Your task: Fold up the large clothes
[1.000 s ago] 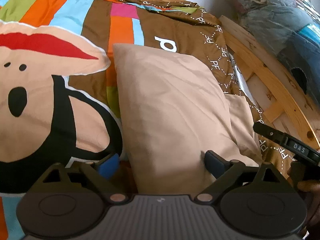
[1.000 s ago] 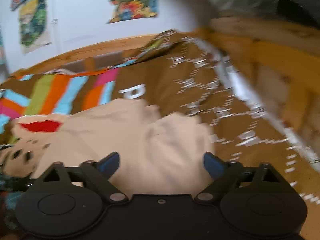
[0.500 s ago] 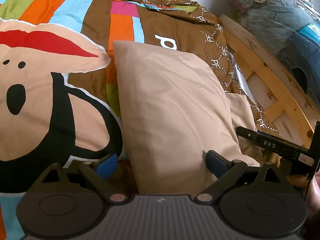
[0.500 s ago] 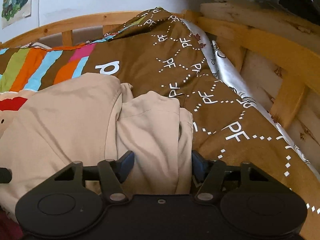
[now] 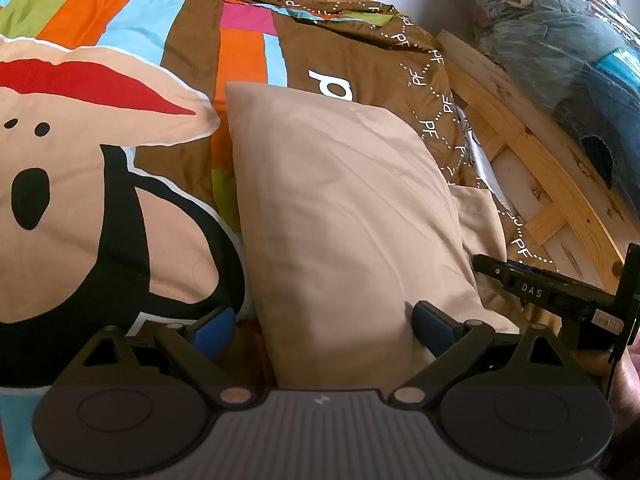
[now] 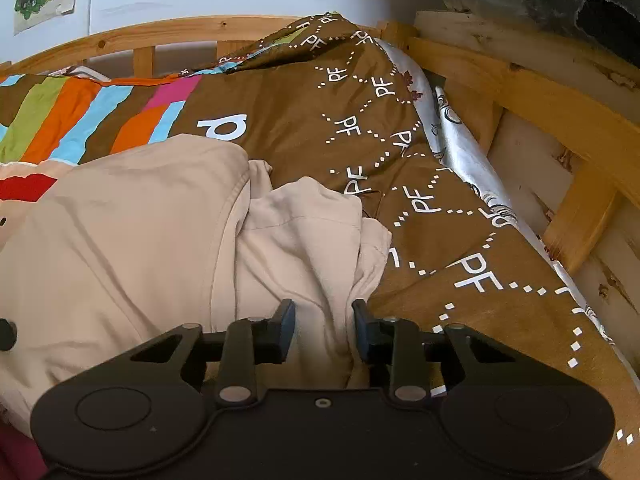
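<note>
Beige garment (image 5: 344, 216) lies partly folded on the bed's patterned duvet (image 6: 304, 120), near the wooden bed frame (image 6: 552, 104). Left gripper (image 5: 322, 324) is spread wide over the near hem, holding nothing. Right gripper (image 6: 323, 330) has narrowed around a bunched side flap, though contact looks incomplete. Best to pinch all layers firmly before lifting, keeping the fold edge straight.

My two handheld grippers, black and blue

My left gripper (image 5: 322, 326) has a ribbed grey body, black round-hubbed linkages, copper-coloured pivot pins and blue fingertips (image 5: 434, 322). My right gripper (image 6: 323, 330) is all black with silver pins; its side reads "DAS".
</note>
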`<state>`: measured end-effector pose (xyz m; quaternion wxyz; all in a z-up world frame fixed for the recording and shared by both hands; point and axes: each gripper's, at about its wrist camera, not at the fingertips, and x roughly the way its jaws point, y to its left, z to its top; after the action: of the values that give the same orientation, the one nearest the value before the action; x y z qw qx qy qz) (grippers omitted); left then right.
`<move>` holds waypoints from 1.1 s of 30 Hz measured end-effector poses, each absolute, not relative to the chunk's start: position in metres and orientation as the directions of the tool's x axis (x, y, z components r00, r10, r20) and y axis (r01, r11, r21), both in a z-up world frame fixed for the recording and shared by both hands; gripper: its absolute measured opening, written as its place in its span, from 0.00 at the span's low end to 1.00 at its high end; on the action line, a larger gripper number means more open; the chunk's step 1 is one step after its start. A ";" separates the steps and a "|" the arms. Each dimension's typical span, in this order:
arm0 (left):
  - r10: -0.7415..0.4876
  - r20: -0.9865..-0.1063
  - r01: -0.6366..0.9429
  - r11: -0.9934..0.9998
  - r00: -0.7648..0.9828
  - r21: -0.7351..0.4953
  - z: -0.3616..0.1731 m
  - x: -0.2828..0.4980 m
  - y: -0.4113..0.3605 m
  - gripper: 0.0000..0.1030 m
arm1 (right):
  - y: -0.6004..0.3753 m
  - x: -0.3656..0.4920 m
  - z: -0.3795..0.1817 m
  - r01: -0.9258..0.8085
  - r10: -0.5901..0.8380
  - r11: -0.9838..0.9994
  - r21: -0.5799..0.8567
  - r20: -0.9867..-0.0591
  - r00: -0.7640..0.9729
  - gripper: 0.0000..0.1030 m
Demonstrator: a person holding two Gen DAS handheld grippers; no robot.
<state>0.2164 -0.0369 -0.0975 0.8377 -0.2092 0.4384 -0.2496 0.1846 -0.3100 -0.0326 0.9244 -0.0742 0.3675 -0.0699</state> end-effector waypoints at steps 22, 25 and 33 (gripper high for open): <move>-0.711 -0.609 0.101 0.675 0.352 -0.731 -0.112 0.302 -0.032 0.78 | -0.327 0.175 -0.033 0.039 -0.084 0.996 -0.085 -0.628 0.774 0.07; -0.648 -0.653 0.139 0.743 0.391 -0.654 -0.090 0.292 -0.041 0.65 | -0.325 0.173 -0.017 0.002 0.002 1.000 0.006 -0.600 0.800 0.04; -0.589 -0.628 0.241 0.797 0.509 -0.553 -0.024 0.280 -0.029 0.56 | -0.264 0.175 0.032 -0.201 0.201 0.978 0.054 -0.492 0.847 0.04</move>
<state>0.2802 -0.0295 -0.0244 0.8446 -0.2024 0.4305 -0.2457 0.1747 -0.2644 0.0317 0.9610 0.0004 0.2560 0.1047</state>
